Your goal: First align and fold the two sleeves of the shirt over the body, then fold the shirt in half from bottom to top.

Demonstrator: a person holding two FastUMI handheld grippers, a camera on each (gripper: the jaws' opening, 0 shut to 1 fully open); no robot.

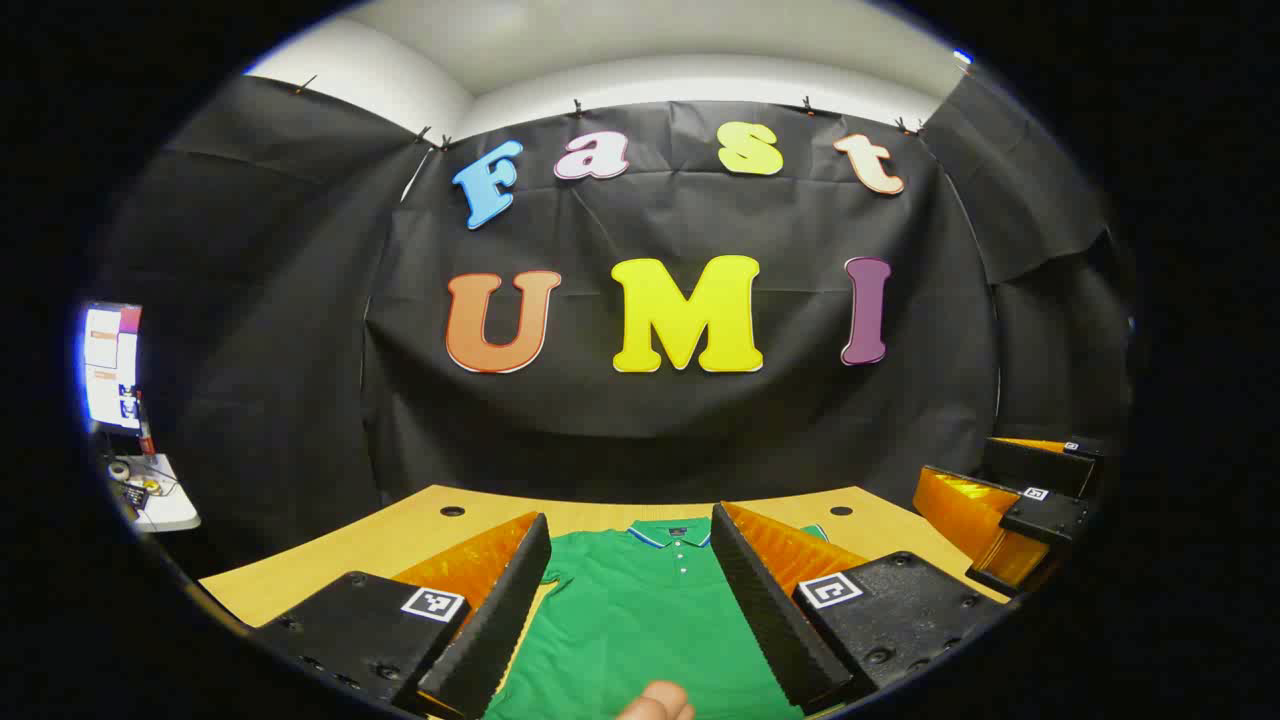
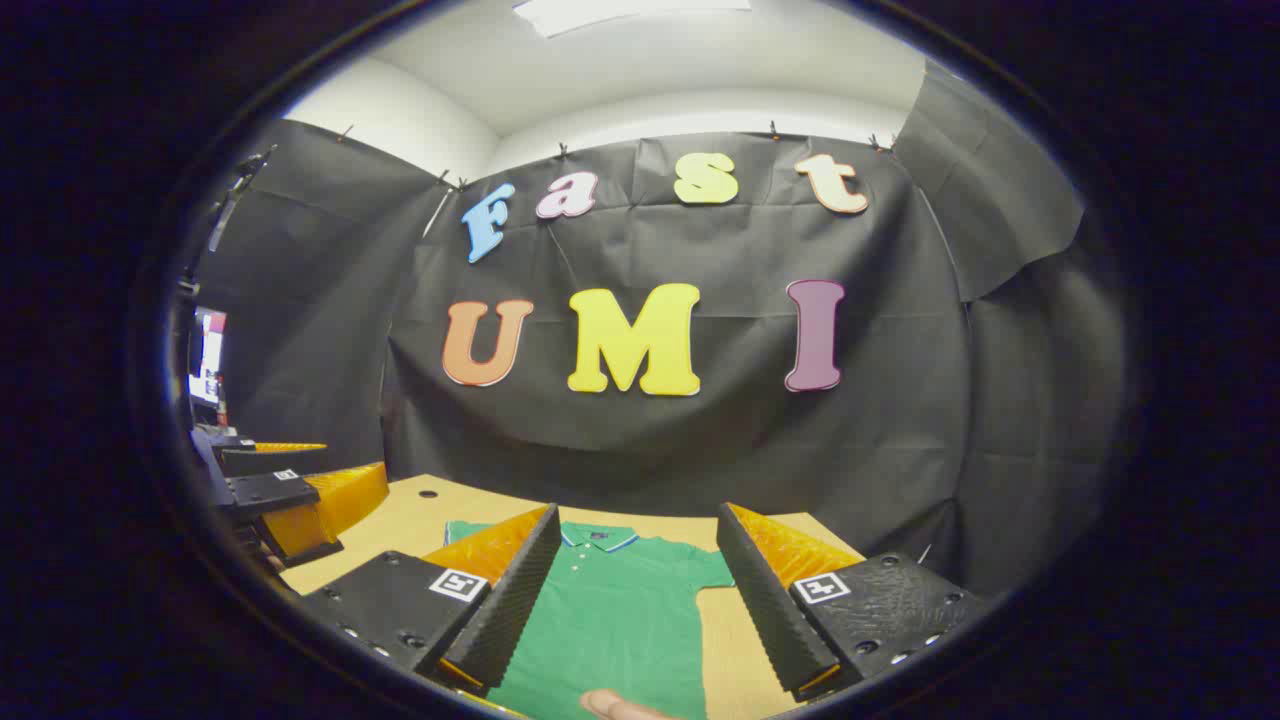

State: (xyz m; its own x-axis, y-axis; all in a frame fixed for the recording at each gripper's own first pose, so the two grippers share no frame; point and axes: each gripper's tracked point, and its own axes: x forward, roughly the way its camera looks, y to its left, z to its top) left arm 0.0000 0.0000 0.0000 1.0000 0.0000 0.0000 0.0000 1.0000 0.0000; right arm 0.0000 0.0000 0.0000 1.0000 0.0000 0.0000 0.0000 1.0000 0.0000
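In the left gripper view, the left tool (image 1: 630, 580) gapes wide above the green shirt (image 1: 650, 620) lying flat on the desk (image 1: 390, 545); the right tool (image 1: 1010, 520) hovers at the desk's right edge; in the right gripper view, the right tool (image 2: 635, 590) stands open over the shirt's (image 2: 610, 620) sleeve, bare desk (image 2: 725, 640) beside it.

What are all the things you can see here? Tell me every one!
polo shirt: one, green with a striped collar, lying flat on the table, collar toward the wall
table: one, light wood with round holes near the far edge, under the shirt
screen: one, lit, far left beside the wall
small white table: one, under the screen, with small items on it
left gripper: one, fingers apart above the shirt
right gripper: one, fingers apart above the shirt's right side
fingertip: one in each view, at the bottom edge
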